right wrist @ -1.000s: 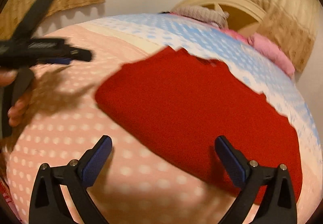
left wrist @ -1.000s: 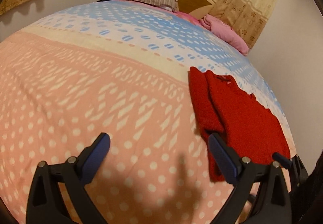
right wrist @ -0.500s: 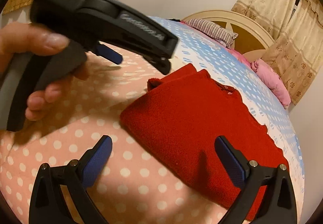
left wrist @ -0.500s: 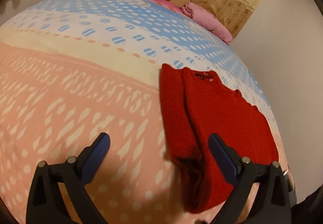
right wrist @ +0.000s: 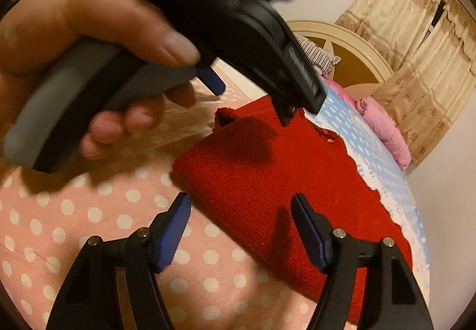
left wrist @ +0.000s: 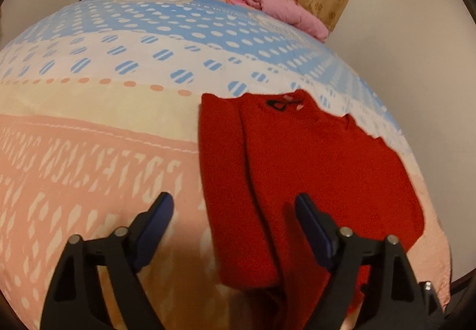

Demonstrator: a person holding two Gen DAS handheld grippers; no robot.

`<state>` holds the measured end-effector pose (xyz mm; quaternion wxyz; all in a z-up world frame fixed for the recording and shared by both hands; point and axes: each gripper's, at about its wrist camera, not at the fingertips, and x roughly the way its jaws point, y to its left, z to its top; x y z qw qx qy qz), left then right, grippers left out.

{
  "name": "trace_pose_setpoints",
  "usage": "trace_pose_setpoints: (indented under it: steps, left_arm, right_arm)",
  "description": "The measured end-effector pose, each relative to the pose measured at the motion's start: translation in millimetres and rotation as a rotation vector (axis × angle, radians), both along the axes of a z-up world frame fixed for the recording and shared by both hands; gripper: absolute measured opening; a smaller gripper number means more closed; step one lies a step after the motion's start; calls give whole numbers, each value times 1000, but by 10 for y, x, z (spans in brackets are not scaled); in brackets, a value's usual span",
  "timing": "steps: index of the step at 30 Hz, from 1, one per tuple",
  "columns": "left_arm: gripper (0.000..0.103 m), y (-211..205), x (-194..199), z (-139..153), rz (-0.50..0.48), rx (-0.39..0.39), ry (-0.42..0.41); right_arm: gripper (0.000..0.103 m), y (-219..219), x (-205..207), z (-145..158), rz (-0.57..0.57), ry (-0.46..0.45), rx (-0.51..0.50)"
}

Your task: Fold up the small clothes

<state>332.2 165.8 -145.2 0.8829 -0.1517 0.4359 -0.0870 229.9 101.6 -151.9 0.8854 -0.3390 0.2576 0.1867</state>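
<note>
Left gripper: I see jaws closing, sweater's folded edge between, pads not pressing.
Right gripper: closing too, straddling hem.
Red sweater: on bedspread, two o'clock.

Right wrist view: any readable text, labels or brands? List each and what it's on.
Left hand-held gripper, black body: one line of pale raised lettering along its side, too blurred to read.
Red sweater: small neck tag, too small to read.
Bedspread, curtains: patterns only, no text.
</note>
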Motion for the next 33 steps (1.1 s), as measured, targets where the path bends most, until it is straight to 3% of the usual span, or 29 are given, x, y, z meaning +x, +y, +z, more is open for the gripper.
trace_pose_setpoints:
  steps: [6, 11, 23, 28, 33]
  left_arm:
    - [70, 3, 100, -41, 5, 36, 7]
    - [70, -136, 115, -47, -11, 143, -10]
    - [71, -144, 166, -81, -9, 152, -29]
    - [71, -144, 170, -84, -11, 145, -32]
    - [67, -110, 187, -85, -20, 109, -29]
  right_arm:
    - [71, 28, -2, -17, -1, -14, -16]
    - [71, 45, -7, -20, 0, -10, -14]
    - [70, 84, 37, -27, 4, -11, -20]
    - [57, 121, -12, -49, 35, -12, -33]
    - [37, 197, -75, -96, 80, -16, -67]
